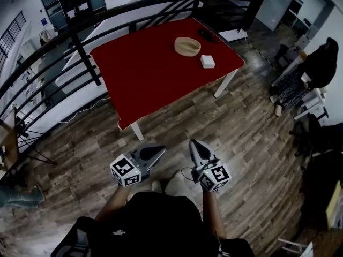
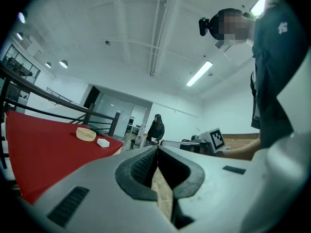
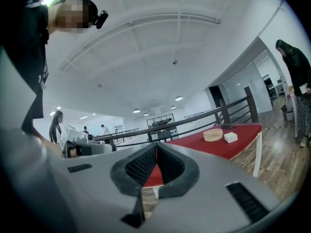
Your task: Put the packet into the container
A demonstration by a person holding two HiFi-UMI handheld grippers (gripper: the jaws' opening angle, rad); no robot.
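A white packet (image 1: 207, 61) lies on the red table (image 1: 144, 74) near its far right corner, beside a tan round container (image 1: 187, 46). Both also show far off in the left gripper view, container (image 2: 86, 134) and packet (image 2: 103, 142), and in the right gripper view, container (image 3: 213, 135) and packet (image 3: 230, 137). My left gripper (image 1: 158, 153) and right gripper (image 1: 195, 145) are held close to my body over the wooden floor, well short of the table. Each is shut with nothing between its jaws.
A black railing (image 1: 80, 47) runs behind and left of the table. A person in dark clothes (image 1: 316, 68) stands at the right by desks. A dark object (image 1: 206, 35) lies at the table's far edge. Wooden floor (image 1: 241, 133) separates me from the table.
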